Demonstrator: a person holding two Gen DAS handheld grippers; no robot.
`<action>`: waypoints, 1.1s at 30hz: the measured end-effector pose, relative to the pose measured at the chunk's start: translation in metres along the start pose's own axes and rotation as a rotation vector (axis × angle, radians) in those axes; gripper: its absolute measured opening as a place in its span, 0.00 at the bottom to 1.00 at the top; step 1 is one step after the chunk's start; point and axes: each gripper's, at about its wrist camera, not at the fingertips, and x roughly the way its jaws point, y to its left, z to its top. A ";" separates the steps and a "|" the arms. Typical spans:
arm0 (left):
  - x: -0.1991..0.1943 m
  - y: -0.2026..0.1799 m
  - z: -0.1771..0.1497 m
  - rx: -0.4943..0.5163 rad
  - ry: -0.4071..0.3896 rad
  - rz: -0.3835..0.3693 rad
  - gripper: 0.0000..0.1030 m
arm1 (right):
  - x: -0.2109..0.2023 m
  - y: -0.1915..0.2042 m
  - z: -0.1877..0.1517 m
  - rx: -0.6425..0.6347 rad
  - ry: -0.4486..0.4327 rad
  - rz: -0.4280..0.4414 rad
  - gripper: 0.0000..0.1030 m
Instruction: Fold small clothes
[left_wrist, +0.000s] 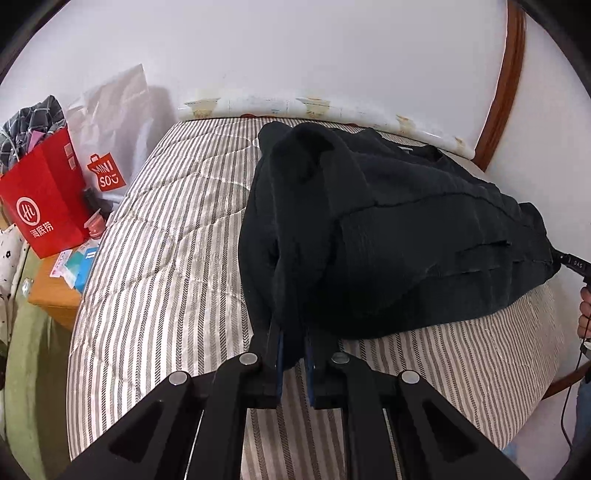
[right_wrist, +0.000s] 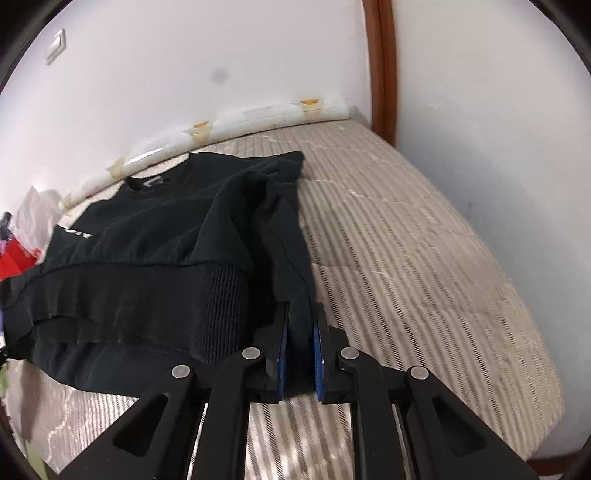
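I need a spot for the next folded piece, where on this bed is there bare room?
Bare striped quilt lies right of the black knit sweater, toward the wooden door frame, and left of it toward the nightstand edge. The nightstand with the red paper bag is crowded.

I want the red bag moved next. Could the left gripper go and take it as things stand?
Probably not yet: the left gripper is shut on the black sweater. The red bag stands off the bed, with nothing across the way.

Even soft light; strong fisheye bending, dark corners; right view motion-blurred at left edge.
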 end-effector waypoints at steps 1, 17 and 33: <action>-0.002 0.001 0.000 -0.005 0.000 0.004 0.11 | -0.005 0.000 0.001 -0.007 -0.011 -0.015 0.13; -0.034 -0.008 -0.006 -0.008 -0.063 -0.070 0.35 | -0.017 0.102 -0.025 -0.249 0.028 0.154 0.09; 0.022 -0.069 0.011 0.043 0.067 -0.279 0.34 | 0.014 0.112 -0.027 -0.234 0.068 0.189 0.06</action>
